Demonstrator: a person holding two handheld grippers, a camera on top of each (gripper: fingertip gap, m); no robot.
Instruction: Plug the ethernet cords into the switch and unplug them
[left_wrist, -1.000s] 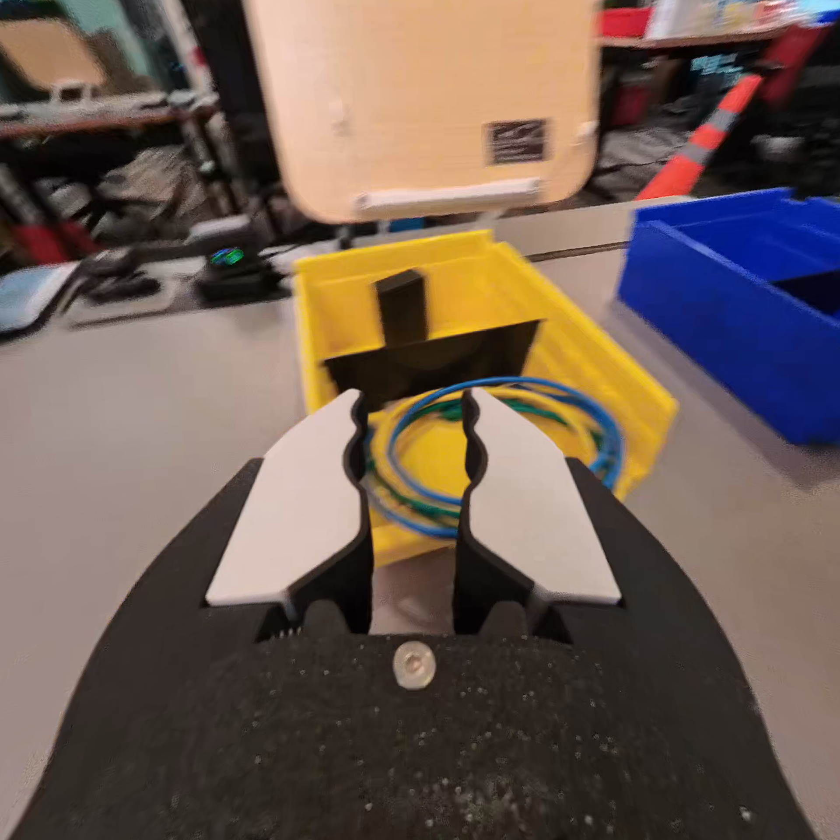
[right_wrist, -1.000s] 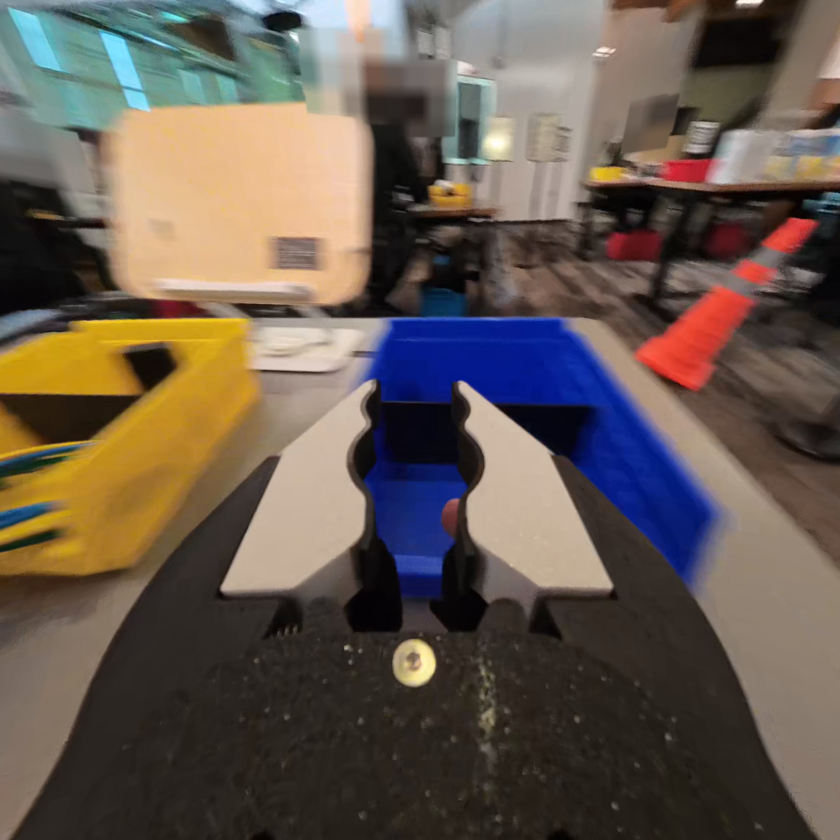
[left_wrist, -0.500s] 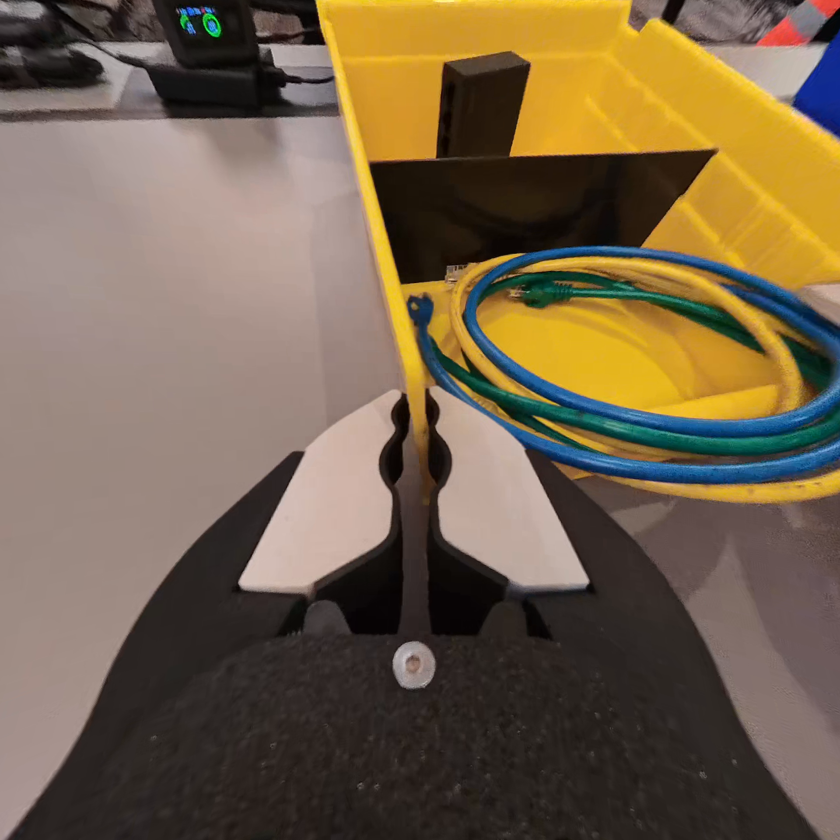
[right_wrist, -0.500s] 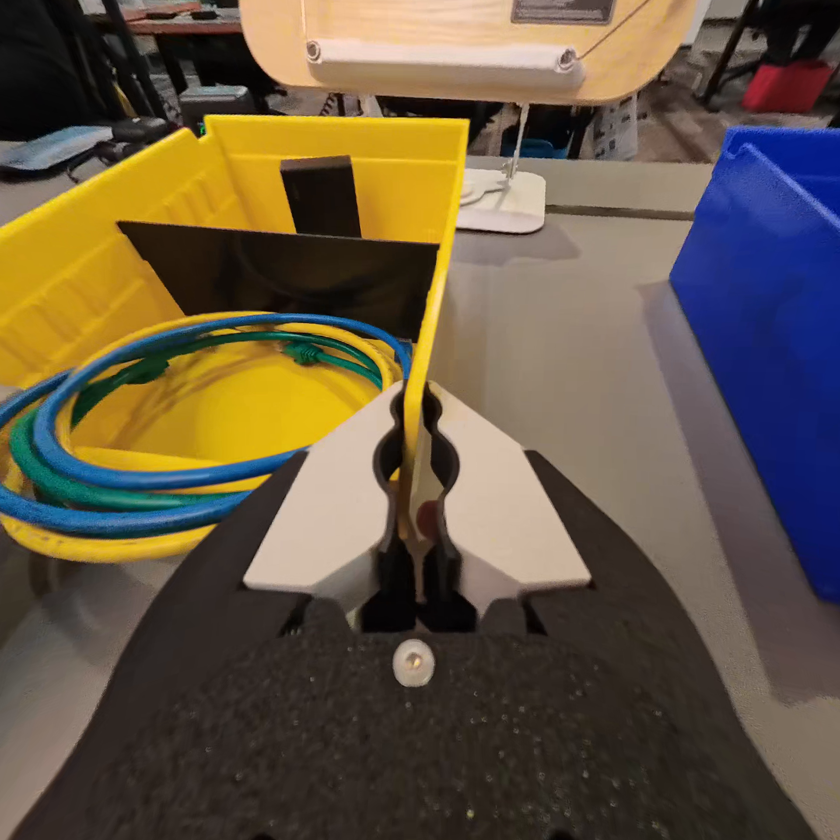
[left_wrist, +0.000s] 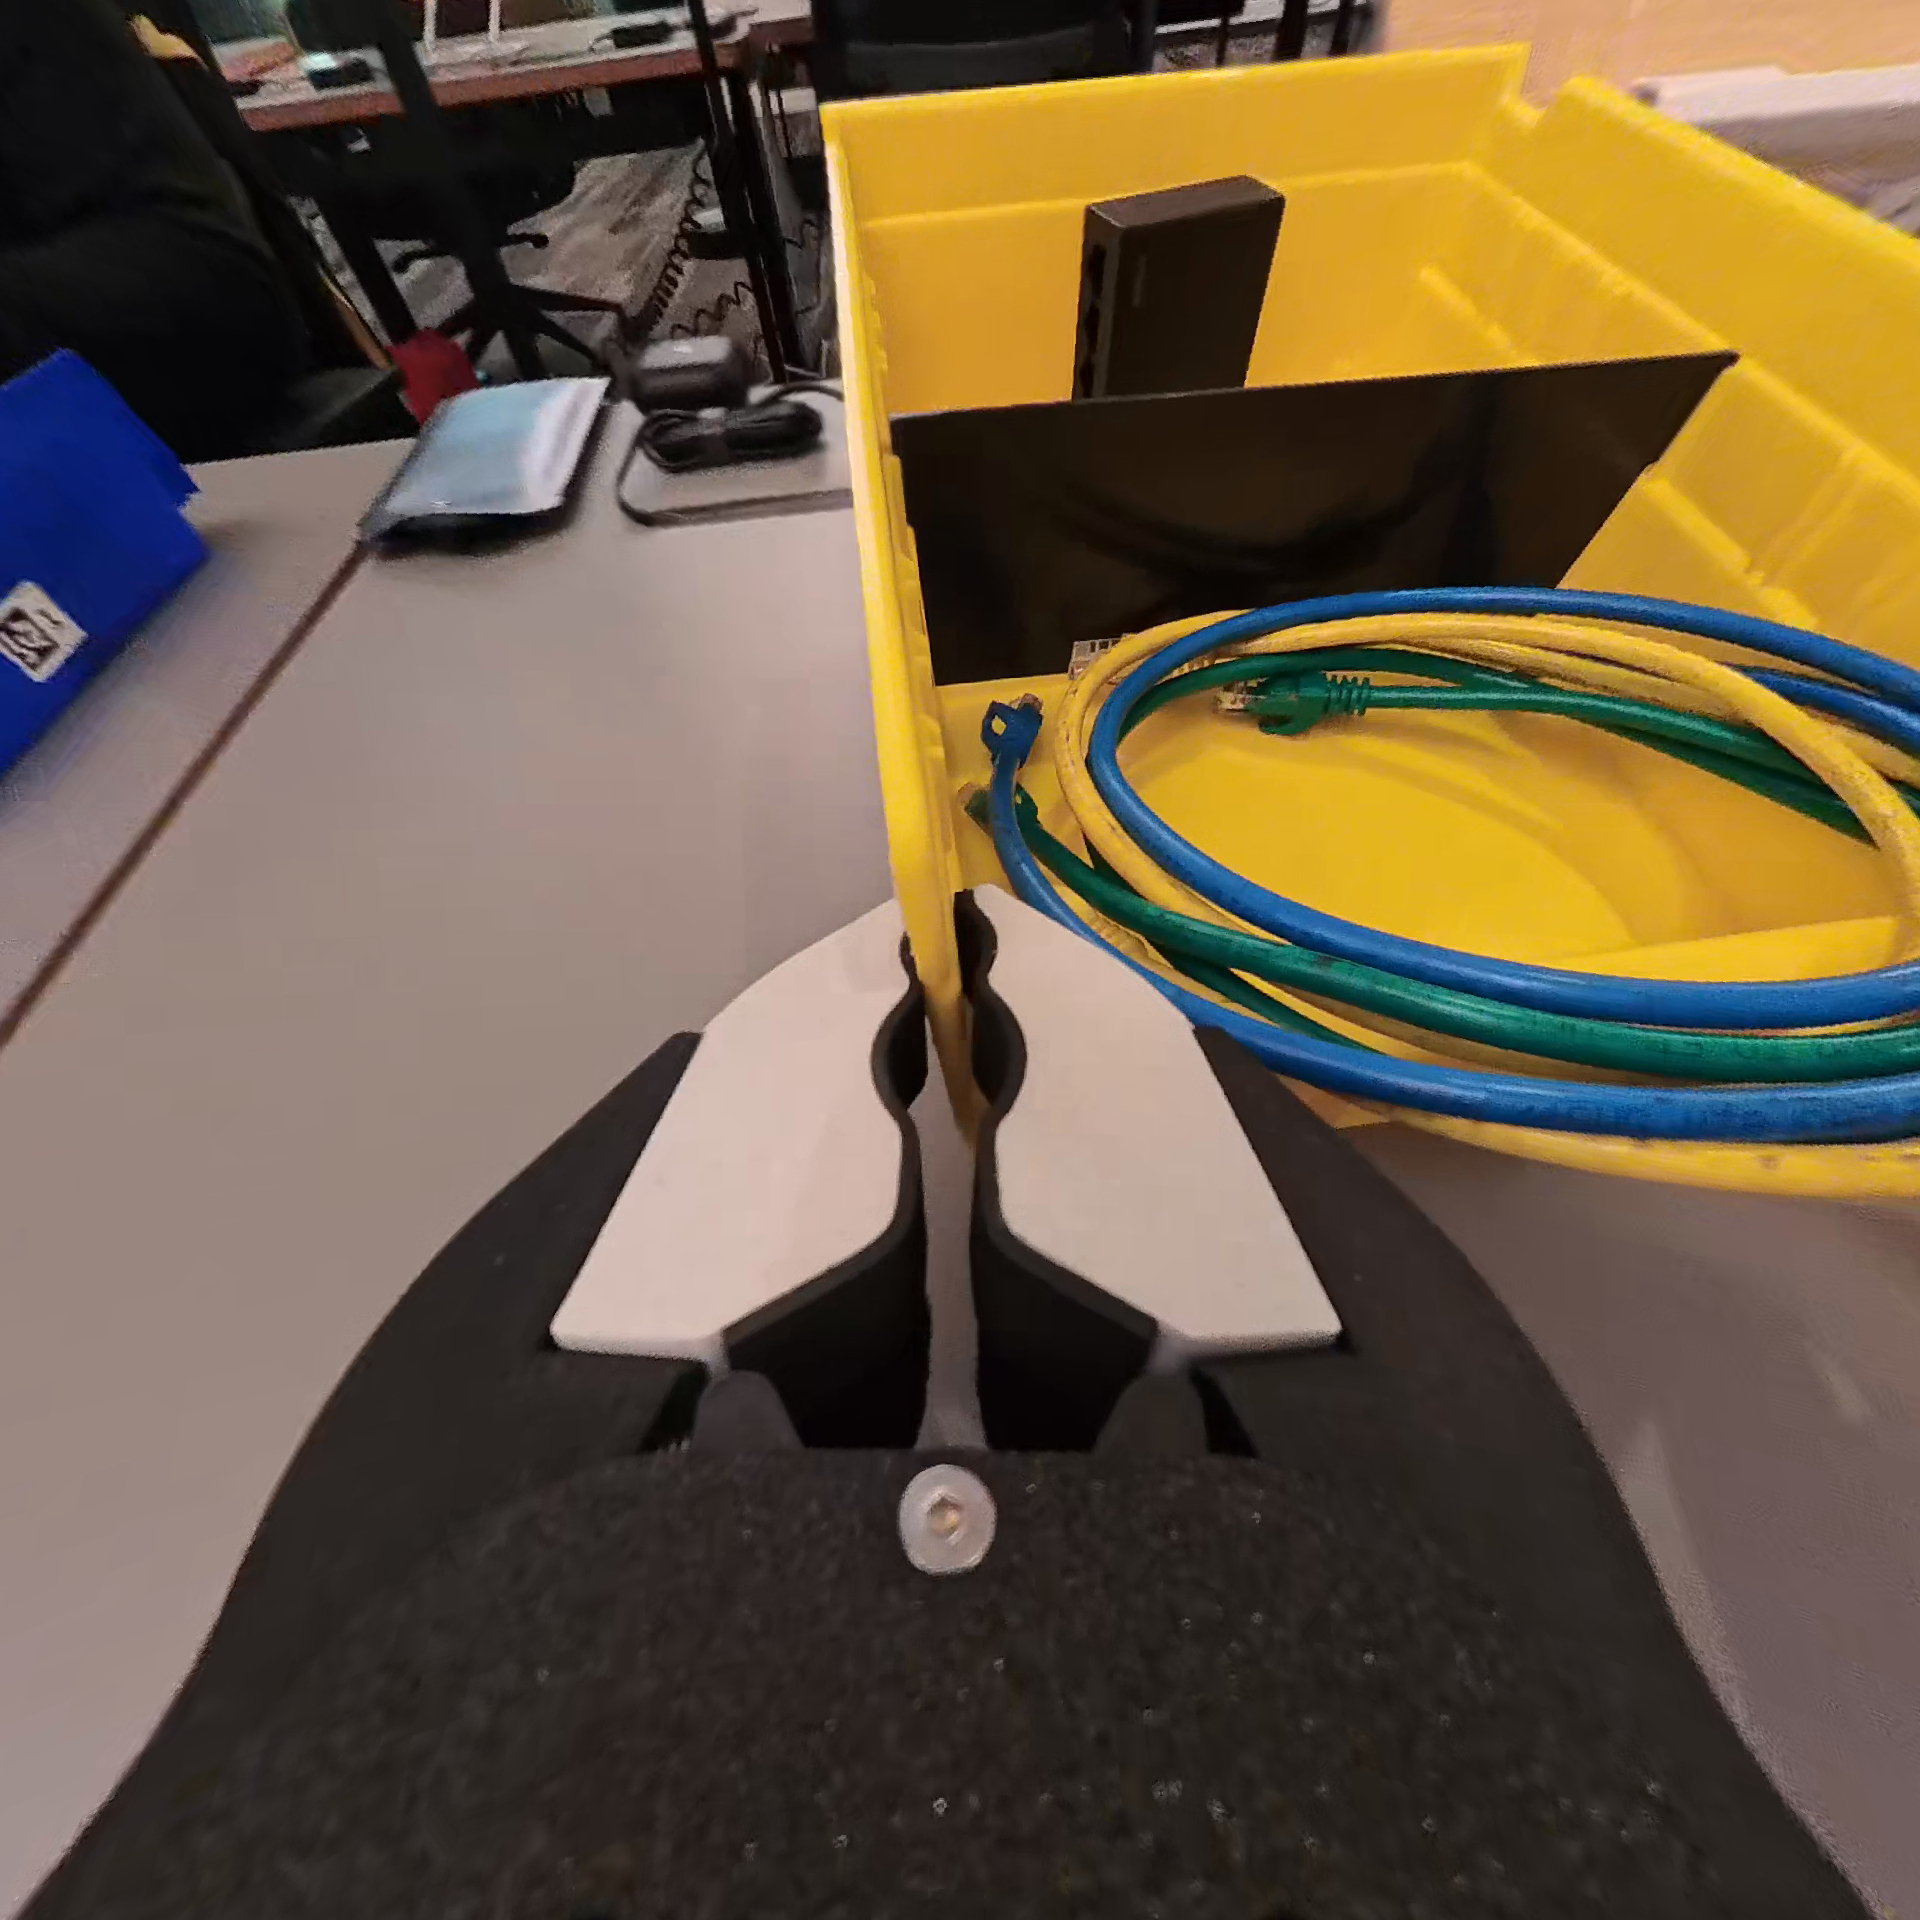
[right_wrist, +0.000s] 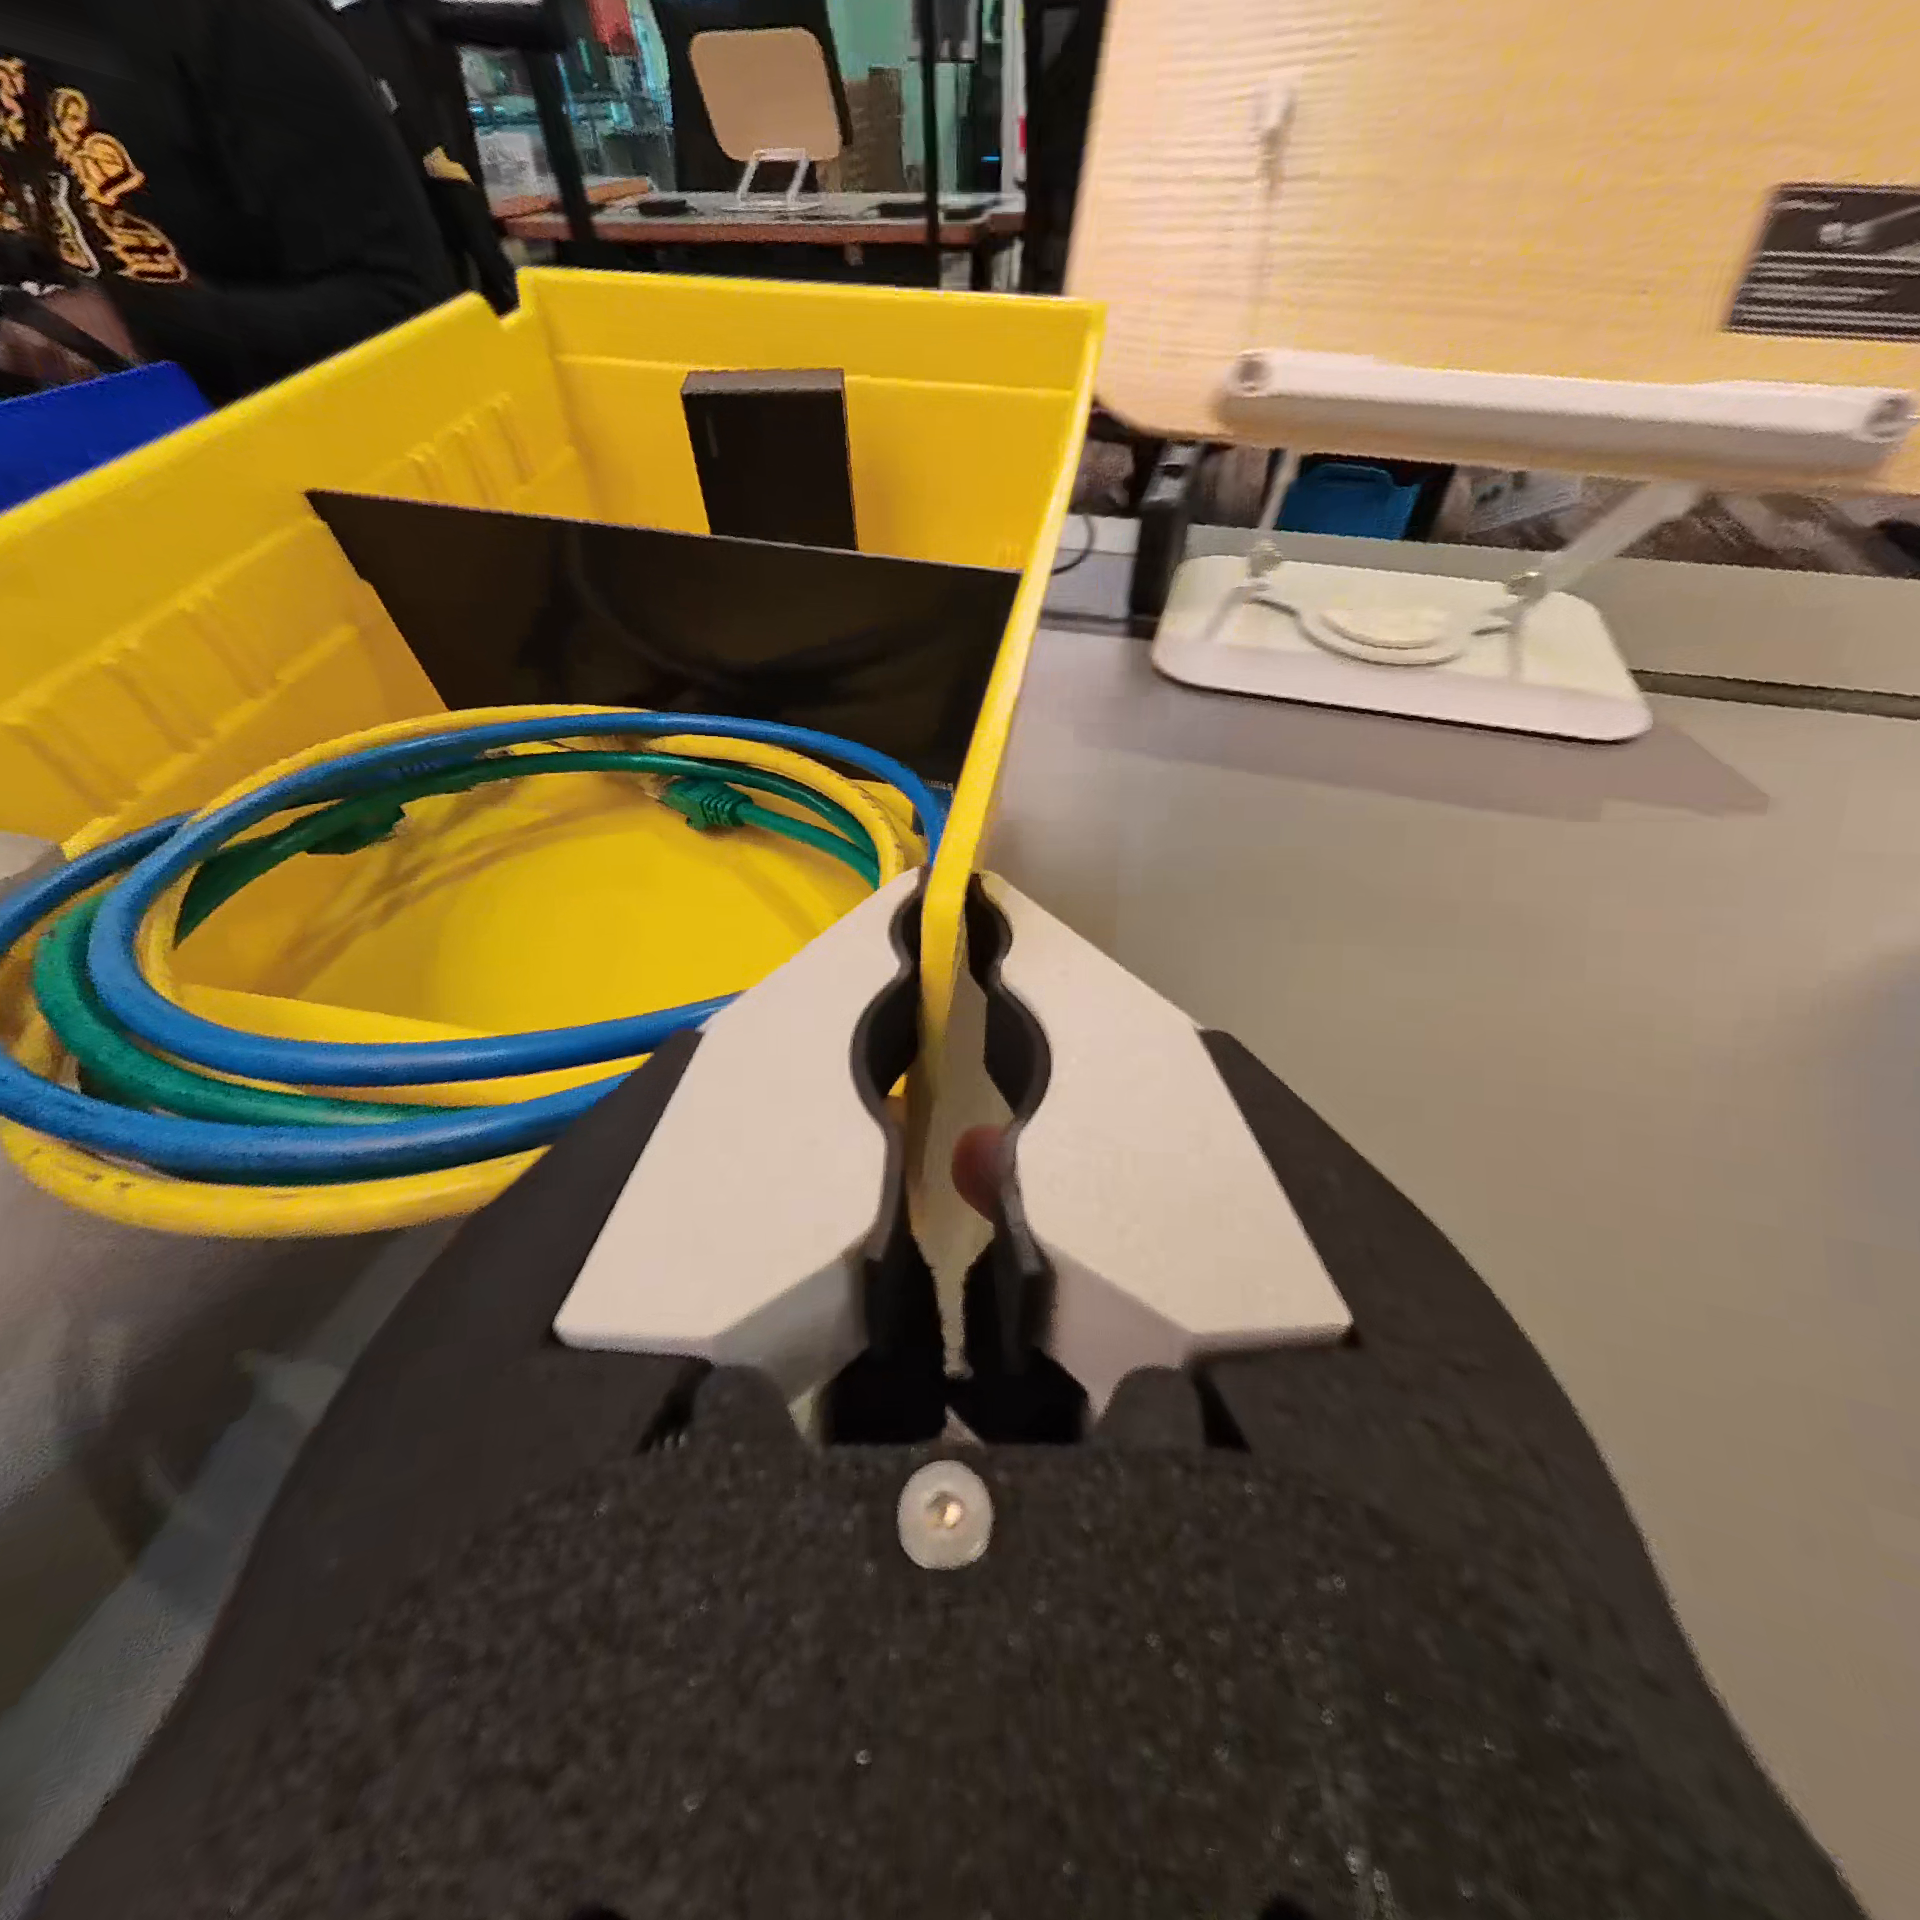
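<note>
Both grippers, left gripper (left_wrist: 943, 935) and right gripper (right_wrist: 948, 904), are clamping jaws on the yellow bin (left_wrist: 1039, 135) walls; moving them evenly is keeping it level.

The left gripper (left_wrist: 943, 935) has two pale grey wedge-shaped fingers (left_wrist: 769, 1174) with wavy black inner edges, seated in a wide black grainy-textured body with one silver hex screw (left_wrist: 945, 1519). The right gripper (right_wrist: 948, 894) matches it, its screw (right_wrist: 943, 1513) likewise centred.
</note>
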